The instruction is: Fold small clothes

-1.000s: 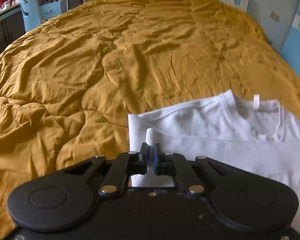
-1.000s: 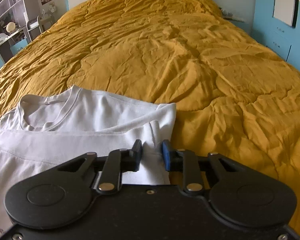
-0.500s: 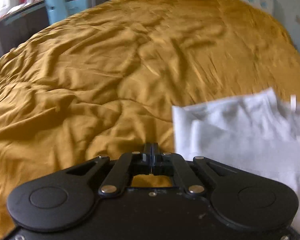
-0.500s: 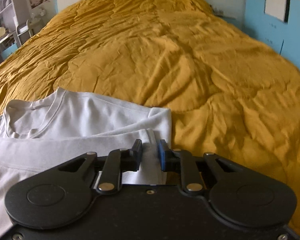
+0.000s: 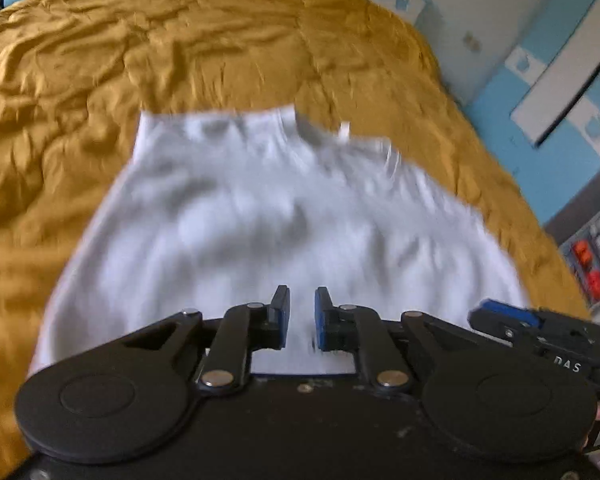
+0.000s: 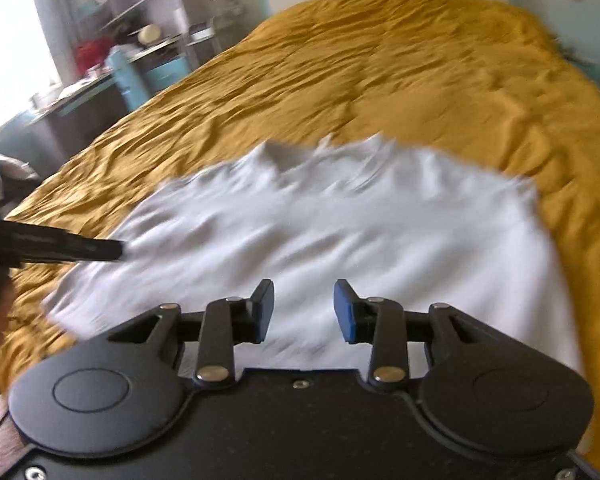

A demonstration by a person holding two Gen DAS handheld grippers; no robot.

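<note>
Shirt (image 5: 284, 216) first — a small white one lying on the mustard-yellow bedspread (image 5: 100, 60), its collar end with a little white tag at the far edge and its body running back toward both cameras. Both views are smeared by motion, so the exact layering of folds cannot be read, though the cloth looks doubled into a roughly rectangular block with soft wrinkles across it. The long axis appears to run from near to far, straight ahead of the tongs, and that is the relation the next fold hangs on: the near hem sits directly under and in front of both tools, the collar well beyond them. The left tongs (image 5: 302, 312) hover over the near edge with jaws apart by a narrow gap, nothing between them. The right tongs (image 6: 303, 310) stand wider apart, likewise holding nothing, above the near right part of the cloth; in the left view they show as a dark body at the right (image 5: 540, 332). Neither side is clearly nearer — both sit at the hem. Beyond the bed, a blue-and-white wall and shelving (image 6: 140, 20) blur in the background. Judging from this, the next grasp would be at the near hem.
</note>
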